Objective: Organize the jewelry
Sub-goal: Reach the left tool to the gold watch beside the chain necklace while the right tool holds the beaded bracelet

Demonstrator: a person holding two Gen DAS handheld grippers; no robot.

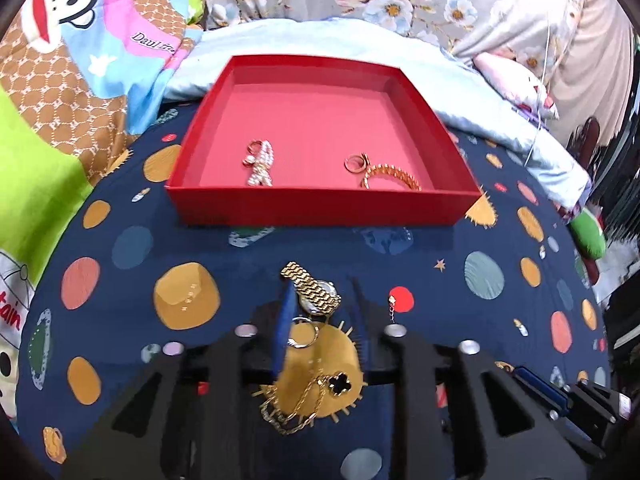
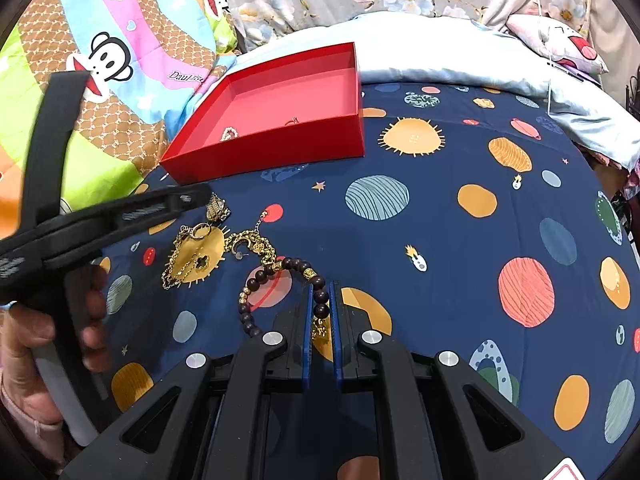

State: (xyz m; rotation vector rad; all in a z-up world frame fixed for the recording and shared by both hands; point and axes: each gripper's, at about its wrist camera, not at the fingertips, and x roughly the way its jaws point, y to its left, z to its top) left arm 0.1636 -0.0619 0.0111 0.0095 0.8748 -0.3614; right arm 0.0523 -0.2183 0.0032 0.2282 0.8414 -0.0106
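left to right. a bright cartoon-monkey quilt [image 2: 120, 60] lies bunched at the far left of the bed. a person's hand [image 2: 36, 344] grips the handle of the left tongs [image 1: 320, 308], whose black arm reaches over a loose pile of jewellery on the navy planet-print bedsheet [image 2: 460, 240]. the left tongs stand partly open: their blue-padded fingers [image 1: 282, 332] flank a gold link-band wristwatch [image 1: 314, 290] and a plain silver ring [image 1: 304, 332], but whether a pad presses on either cannot be told. just nearer the camera lies a fine gold chain with a black clover pendant [image 1: 338, 384], resting on an orange sun motif.

beyond the pile sits a shallow red cardboard box [image 1: 320, 210], open-topped, with a paler red floor. inside it, at left, lies a pearl-beaded bracelet with a gold clasp [image 1: 260, 164]; at right, a gold ring [image 1: 356, 162] touches a gold chain bracelet [image 1: 394, 178]. behind the box runs a pale blue blanket [image 1: 460, 92], and behind that a grey floral cover [image 1: 400, 0].

to the right of the pile, an ornate gold charm chain [image 2: 252, 244] leads into a dark wooden bead bracelet with gold spacer beads [image 2: 264, 280]. the right tongs [image 2: 322, 312] are closed upon this bracelet, both blue pads pinching one dark bead, the remaining loop trailing leftward on the sheet. the sheet to the right carries only printed planets.
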